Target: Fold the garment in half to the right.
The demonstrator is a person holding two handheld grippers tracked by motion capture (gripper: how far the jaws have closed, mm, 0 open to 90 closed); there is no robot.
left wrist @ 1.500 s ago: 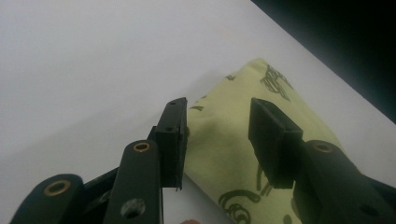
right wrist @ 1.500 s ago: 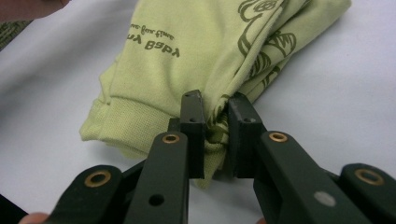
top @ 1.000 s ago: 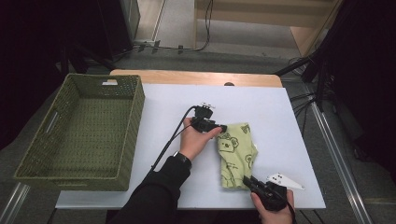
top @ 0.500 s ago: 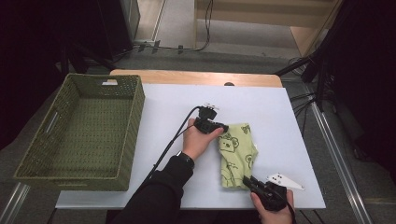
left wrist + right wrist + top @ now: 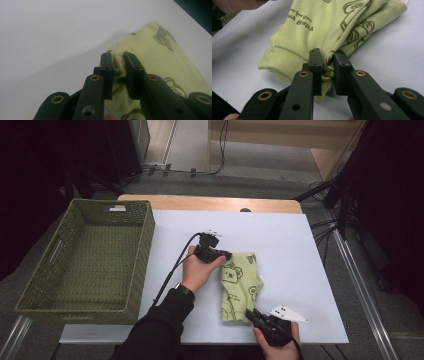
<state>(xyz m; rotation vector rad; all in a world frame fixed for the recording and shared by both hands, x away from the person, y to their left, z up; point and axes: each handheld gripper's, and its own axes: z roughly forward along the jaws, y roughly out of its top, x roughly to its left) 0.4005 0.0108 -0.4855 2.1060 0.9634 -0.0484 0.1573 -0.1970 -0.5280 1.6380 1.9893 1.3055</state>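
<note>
The room around is dark, with a grey floor and cables behind a white worktop (image 5: 280, 235) that has a wooden edge at the far side. At the left of the worktop stands a big green woven basket (image 5: 85, 257); a small white label sits on its far wall, too small to read.

Right of the middle lies a folded light-green baby garment (image 5: 241, 287) with dark koala drawings. Its long axis runs from the far side toward the person, and the ribbed hem is at the near end. The folds hide its full shape, so I cannot tell exactly which kind of garment it is. In the right gripper view some printed words stand upside down on the cloth; only "Baby" can be made out, the rest is unclear.

The left tongs (image 5: 226, 255) have just been closing and now pinch the far left corner of the garment; a fold of cloth sits between the jaws. The right tongs (image 5: 251, 314) are clamped on the near hem. The right hand (image 5: 278, 342) is cut off by the bottom edge of the high view.
</note>
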